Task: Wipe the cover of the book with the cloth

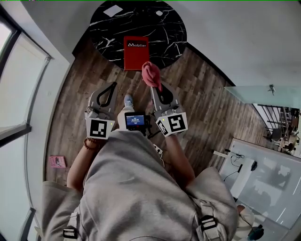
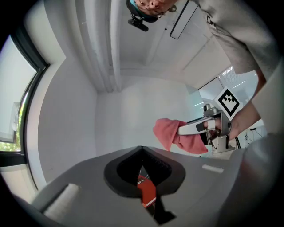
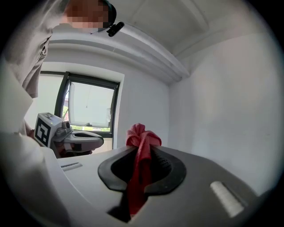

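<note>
A red book point(image 1: 136, 52) lies flat at the near edge of a round black marble table point(image 1: 164, 28). My right gripper point(image 1: 152, 87) is shut on a pink-red cloth point(image 1: 151, 74), which bunches out past its tips just short of the book. In the right gripper view the cloth point(image 3: 140, 146) runs between the closed jaws. My left gripper point(image 1: 114, 84) hangs beside it, shut and holding nothing. Both grippers are held in the air over the floor, in front of the table. In the left gripper view the book point(image 2: 146, 193) shows through the gap under the closed tips.
Two white cards point(image 1: 113, 10) lie at the table's far side. Wooden floor point(image 1: 197, 108) surrounds the table. A window point(image 1: 19, 89) runs along the left, a glass panel point(image 1: 254, 94) and a white desk point(image 1: 263, 179) stand at the right. A pink item point(image 1: 57, 161) lies on the floor.
</note>
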### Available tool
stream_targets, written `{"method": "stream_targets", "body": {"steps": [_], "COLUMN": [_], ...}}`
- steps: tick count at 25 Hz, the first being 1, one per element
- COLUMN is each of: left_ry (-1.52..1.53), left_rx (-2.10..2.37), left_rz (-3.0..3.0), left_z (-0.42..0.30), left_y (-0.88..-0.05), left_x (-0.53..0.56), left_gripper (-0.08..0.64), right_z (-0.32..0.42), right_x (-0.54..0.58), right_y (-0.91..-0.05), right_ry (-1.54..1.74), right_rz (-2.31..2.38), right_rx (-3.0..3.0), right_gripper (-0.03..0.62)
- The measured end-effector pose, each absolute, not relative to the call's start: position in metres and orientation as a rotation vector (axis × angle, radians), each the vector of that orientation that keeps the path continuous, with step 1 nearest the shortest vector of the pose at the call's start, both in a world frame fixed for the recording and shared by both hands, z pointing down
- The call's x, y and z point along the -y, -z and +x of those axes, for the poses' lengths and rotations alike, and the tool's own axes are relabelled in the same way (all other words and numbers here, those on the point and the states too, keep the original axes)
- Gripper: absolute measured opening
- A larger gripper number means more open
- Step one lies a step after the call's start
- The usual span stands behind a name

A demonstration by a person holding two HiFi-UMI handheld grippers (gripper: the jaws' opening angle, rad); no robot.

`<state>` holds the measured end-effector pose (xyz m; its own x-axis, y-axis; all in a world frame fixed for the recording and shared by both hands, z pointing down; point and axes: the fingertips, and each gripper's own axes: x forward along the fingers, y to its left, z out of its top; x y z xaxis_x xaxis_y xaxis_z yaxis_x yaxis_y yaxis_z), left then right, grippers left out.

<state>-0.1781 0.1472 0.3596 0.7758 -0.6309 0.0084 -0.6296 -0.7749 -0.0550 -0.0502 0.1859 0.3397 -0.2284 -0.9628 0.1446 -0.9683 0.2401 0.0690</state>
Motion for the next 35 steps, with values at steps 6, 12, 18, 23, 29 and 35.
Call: {"method": "stream_targets", "body": {"steps": [6,12,18,23,29,35], "left_ry": [0.124,0.184,0.375,0.586,0.804,1.028], "left_rx": [-1.085,-1.097,-1.101,-1.051,-1.011,-0.898], "left_rz": [-2.899,-2.842,-2.767,-2.763,-2.825,-2.873], "left_z": [-0.131,-0.091,-0.058,-0.039,-0.044,-0.042], "left_y": [-0.366,-0.376,-0.42,-0.481,-0.549,-0.611], "left_x": [-0.108,-0.074,-0.056,-0.048,-0.036,-0.031], "left_gripper": [0.0,0.0,0.0,0.012,0.061,0.131], "right_z": [0.014,0.072,0.11,0.129,0.138,0.132], "right_x": [-0.136,-0.073,-0.002,0.041,0.086,0.113], "right_y": [-0.346,-0.374,-0.429,-0.486,-0.56,-0.623], "right_ry": [-0.074,-0.029,0.001,0.12,0.121,0.092], "right_rz": [1.826,1.654,1.391,1.101,0.829,0.627], "right_rx": [2.351,2.35,2.368,2.331,2.248,2.134], "right_gripper": [0.061,0.061,0.061,0.061,0.061,0.061]}}
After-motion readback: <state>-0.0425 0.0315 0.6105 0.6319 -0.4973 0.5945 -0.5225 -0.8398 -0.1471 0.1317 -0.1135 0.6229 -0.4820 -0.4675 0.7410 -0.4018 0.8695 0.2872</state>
